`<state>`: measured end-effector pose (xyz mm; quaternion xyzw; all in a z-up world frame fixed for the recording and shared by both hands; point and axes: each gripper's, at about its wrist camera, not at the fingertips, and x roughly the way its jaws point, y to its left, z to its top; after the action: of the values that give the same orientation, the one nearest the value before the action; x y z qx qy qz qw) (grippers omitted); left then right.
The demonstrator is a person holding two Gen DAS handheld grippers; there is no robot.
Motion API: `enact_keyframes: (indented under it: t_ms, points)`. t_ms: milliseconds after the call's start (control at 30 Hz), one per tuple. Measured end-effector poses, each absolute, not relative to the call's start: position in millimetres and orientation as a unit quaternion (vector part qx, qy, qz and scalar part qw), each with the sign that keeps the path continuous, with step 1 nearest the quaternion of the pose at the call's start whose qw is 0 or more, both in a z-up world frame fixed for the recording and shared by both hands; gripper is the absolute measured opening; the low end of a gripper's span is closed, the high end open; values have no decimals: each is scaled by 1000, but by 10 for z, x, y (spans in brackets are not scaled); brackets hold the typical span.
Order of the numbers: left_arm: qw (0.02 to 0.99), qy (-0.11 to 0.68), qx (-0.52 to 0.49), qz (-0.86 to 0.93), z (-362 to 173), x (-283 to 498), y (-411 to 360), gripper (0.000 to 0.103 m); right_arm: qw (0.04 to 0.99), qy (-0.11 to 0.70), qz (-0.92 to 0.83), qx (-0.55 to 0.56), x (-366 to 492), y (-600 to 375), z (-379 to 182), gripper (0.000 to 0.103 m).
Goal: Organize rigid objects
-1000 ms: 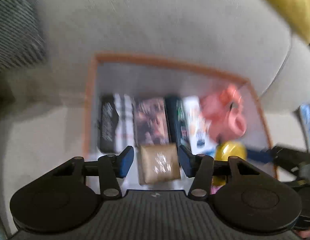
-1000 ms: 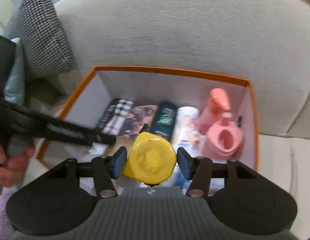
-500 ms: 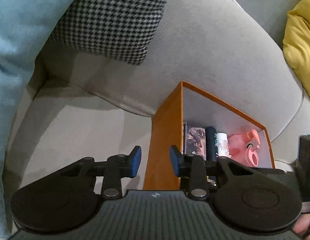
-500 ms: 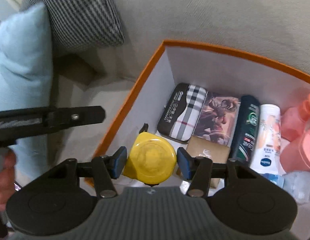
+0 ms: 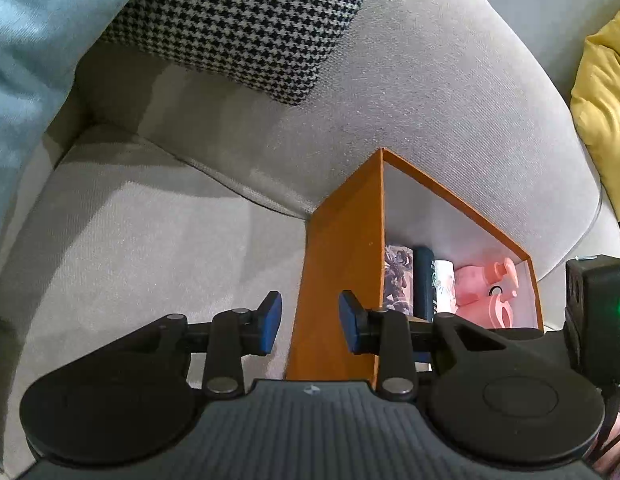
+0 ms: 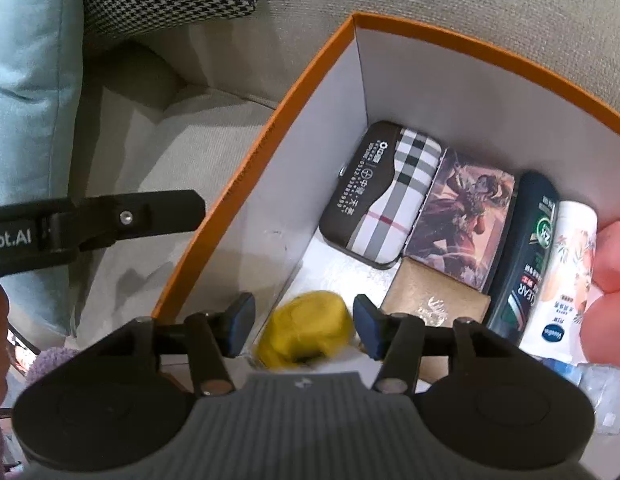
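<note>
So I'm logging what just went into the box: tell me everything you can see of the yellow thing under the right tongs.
The yellow object is a rounded, smooth, plastic-looking item, blurred by motion, so no detail is readable. It lies low in the orange box, near its left wall and beside the tan packet. The right tongs are open above it, fingers clear of it on both sides.

Support: I work over a grey sofa seat (image 5: 142, 248), its backrest (image 5: 409, 92) rising at 12 o'clock.
Box: an orange box (image 5: 337, 264) sits directly on the seat, its far side against the backrest, at 3 o'clock in my left view.
Cushions: a houndstooth cushion (image 5: 246, 12) leans at 12 o'clock; a light-blue cushion (image 5: 26, 52) at 10 o'clock; a yellow cushion (image 5: 605, 108) at 2 o'clock.
</note>
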<state>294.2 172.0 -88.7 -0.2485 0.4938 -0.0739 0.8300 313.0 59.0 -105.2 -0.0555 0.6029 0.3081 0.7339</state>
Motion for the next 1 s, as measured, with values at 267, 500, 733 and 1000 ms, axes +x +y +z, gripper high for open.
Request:
enact_keyframes:
  t_ms: [267, 500, 733, 1000]
  points:
    - [831, 493, -245, -75, -785, 2807, 1706, 39, 750, 582, 309, -54, 3000, 534, -821, 56]
    - [852, 467, -218, -94, -437, 2614, 1494, 39, 789, 542, 290, -29, 2798, 179, -328, 57]
    - [901, 388, -160, -112, 67, 2310, 1094, 51, 847, 473, 241, 6, 2415, -482, 262, 63]
    - [954, 285, -50, -79, 459, 1874, 630, 90, 914, 367, 171, -30, 1757, -1022, 665, 78]
